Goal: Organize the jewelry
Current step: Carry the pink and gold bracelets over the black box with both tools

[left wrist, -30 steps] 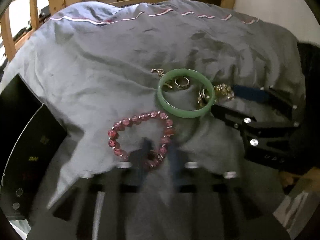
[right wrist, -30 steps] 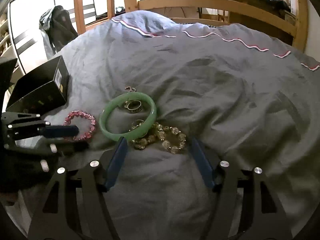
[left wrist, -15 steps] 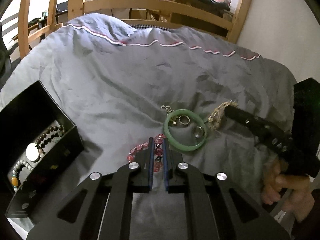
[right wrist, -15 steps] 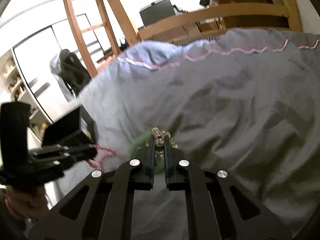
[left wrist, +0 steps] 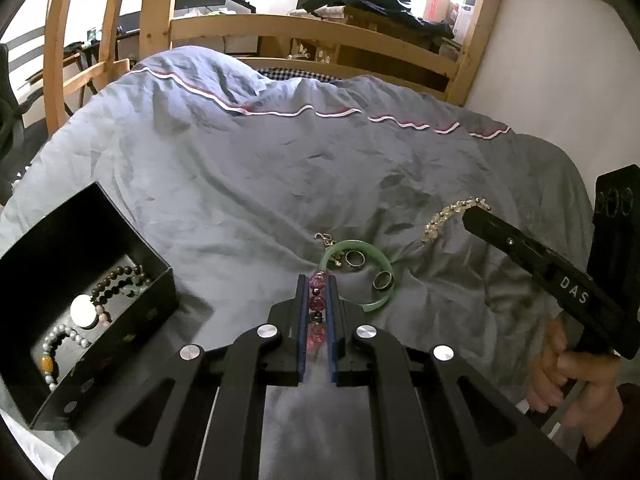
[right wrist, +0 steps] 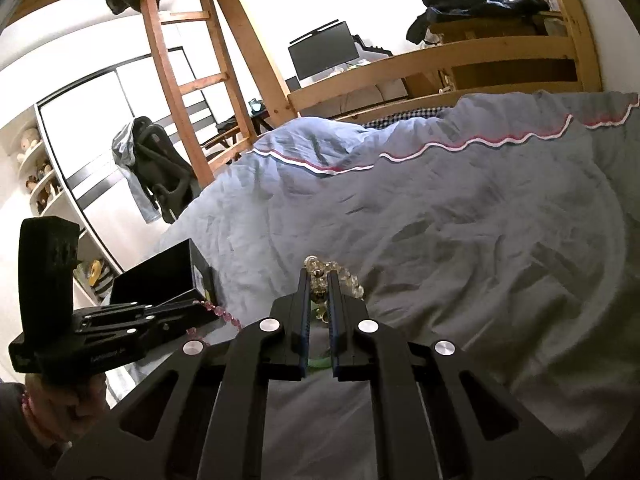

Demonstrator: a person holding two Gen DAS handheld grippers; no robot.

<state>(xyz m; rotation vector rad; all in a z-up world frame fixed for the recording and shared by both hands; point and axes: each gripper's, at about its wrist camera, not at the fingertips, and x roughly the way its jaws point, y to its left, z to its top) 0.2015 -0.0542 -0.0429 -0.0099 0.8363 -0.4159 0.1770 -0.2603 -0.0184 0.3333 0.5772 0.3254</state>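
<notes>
Left gripper (left wrist: 317, 280) pinches the pink bead bracelet (left wrist: 317, 302) between its blue-lined fingers (left wrist: 302, 320); several beads stand in a row inside the narrow gap, and in the right wrist view the rest of the strand (right wrist: 224, 314) hangs below the tip. Right gripper (right wrist: 318, 276) is closed on the pale yellow crystal bracelet (right wrist: 336, 270), beads bunched at the fingertips; in the left wrist view that bracelet (left wrist: 444, 216) droops from the tip in a curved line above the grey duvet (left wrist: 260, 168).

Green jade bangle (left wrist: 362, 276) lies flat on the duvet just beyond the left gripper's tip. Two metal rings (left wrist: 355, 260) sit inside the bangle, apart from each other. Small silver chain piece (left wrist: 325, 238) lies at the bangle's far-left rim; contact cannot be confirmed.

Black jewelry box (left wrist: 80, 308) stands open on the bed to the left, holding a dark bead strand, a pale bead strand and a round white piece. Right hand (left wrist: 572, 376) grips the handle of its tool at the right edge. Wooden bed frame (left wrist: 320, 36) runs behind the duvet.
</notes>
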